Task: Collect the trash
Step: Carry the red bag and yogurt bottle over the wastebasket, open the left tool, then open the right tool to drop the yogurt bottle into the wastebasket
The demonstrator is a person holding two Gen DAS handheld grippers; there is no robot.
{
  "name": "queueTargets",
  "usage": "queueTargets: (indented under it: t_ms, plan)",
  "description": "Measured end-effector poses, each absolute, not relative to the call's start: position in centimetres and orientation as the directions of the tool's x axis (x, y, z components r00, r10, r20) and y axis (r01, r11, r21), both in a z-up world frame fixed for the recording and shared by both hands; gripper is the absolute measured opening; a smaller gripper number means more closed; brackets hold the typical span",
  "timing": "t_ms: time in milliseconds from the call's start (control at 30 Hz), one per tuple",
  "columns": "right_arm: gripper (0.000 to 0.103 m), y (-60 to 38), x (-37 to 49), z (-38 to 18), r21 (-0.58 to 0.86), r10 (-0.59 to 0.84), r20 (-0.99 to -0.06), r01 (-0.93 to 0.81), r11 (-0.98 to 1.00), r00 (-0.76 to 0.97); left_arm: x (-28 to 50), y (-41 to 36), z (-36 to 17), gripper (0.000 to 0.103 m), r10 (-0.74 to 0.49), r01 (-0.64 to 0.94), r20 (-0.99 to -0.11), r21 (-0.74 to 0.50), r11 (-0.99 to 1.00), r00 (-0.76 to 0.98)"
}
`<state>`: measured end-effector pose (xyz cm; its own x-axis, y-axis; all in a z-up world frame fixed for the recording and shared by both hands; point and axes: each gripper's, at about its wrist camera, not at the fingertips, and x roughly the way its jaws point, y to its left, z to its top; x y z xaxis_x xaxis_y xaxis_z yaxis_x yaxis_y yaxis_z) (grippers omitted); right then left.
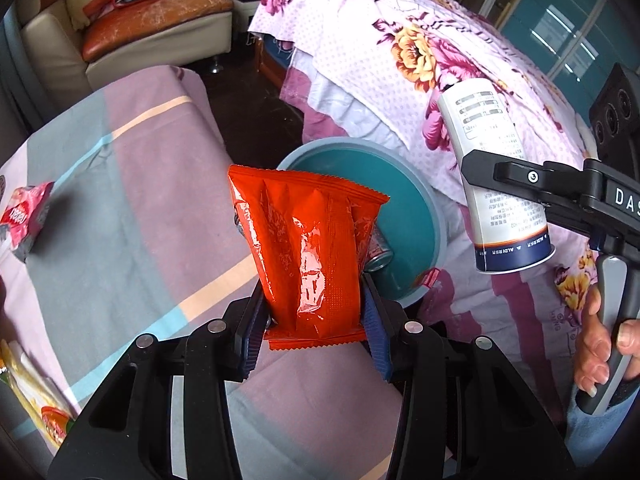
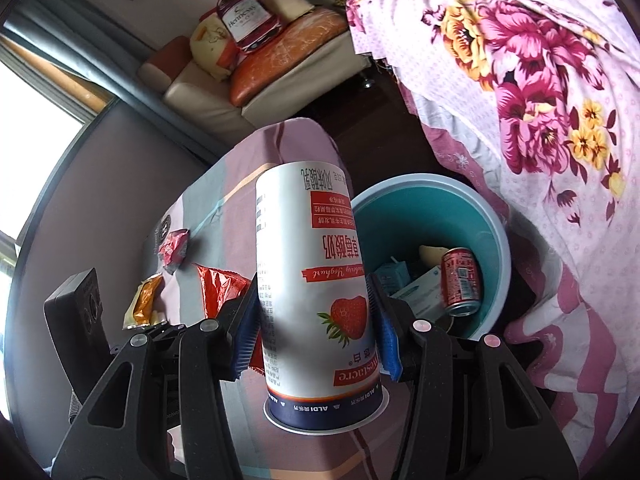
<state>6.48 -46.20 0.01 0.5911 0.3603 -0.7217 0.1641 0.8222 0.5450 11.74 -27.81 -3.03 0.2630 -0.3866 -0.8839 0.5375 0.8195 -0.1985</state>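
A teal plastic bin (image 1: pixel 404 216) stands on the floor, wedged between a table covered in a striped pink, grey and blue cloth (image 1: pixel 120 184) and a bed draped in a pink floral sheet (image 1: pixel 400 40); everything here is placed relative to that bin. The left gripper (image 1: pixel 314 320) has its two blue-padded fingers closed tightly on the lower end of a shiny red snack wrapper (image 1: pixel 308 248), which stands upright just in front of the bin's rim, over the table edge. The right gripper (image 2: pixel 312 320) is clamped on the sides of a tall white strawberry yogurt cup (image 2: pixel 314 280), held upside down so its printed label reads inverted and its dark blue rim faces the camera; the cup hangs just beside the bin, on the bed side in the left wrist view. A hand (image 1: pixel 600 344) grips the right tool's handle. Inside the bin lie a red drink can (image 2: pixel 460 280) tipped on its side, a pale blue carton and other scraps too jumbled to name. On the table, well away from the bin, lie a small red and white crumpled packet (image 1: pixel 24 220) and a yellow and orange wrapper (image 2: pixel 144 300). Beyond the bin, across a dark floor, is a cream sofa (image 1: pixel 152 28) with orange cushions.
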Motion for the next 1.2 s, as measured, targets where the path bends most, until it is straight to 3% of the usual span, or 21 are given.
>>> queueTargets:
  t_ms: [333, 433, 500, 600, 1200]
  plan:
    - [0.048, -48.5, 6.3, -1.7, 0.538, 0.33, -0.748, 0.234, 0.81, 0.576, 12.8, -31.1, -4.9, 0.046, -0.385, 0.569, -0.897, -0.204, 0.796, 0.218]
    - [0.048, -48.8, 6.3, -1.8, 0.532, 0.319, -0.753, 0.248, 0.809, 0.576, 13.1, -32.0, -5.1, 0.06, -0.381, 0.572, -0.898, -0.197, 0.796, 0.221]
    - [0.048, -49.1, 6.3, -1.9, 0.528, 0.312, -0.757, 0.257, 0.809, 0.575, 13.4, -32.1, -5.0, 0.081, -0.372, 0.564, -0.896, -0.182, 0.805, 0.243]
    - [0.048, -49.4, 6.3, -2.1, 0.522, 0.308, -0.763, 0.261, 0.812, 0.568, 13.6, -31.7, -4.9, 0.087, -0.378, 0.55, -0.888, -0.183, 0.815, 0.263]
    - [0.048, -48.0, 8.2, -3.4, 0.478, 0.288, -0.81, 0.289, 0.829, 0.512, 13.5, -27.8, -5.6, 0.091, -0.347, 0.497, -0.902, -0.183, 0.848, 0.259]
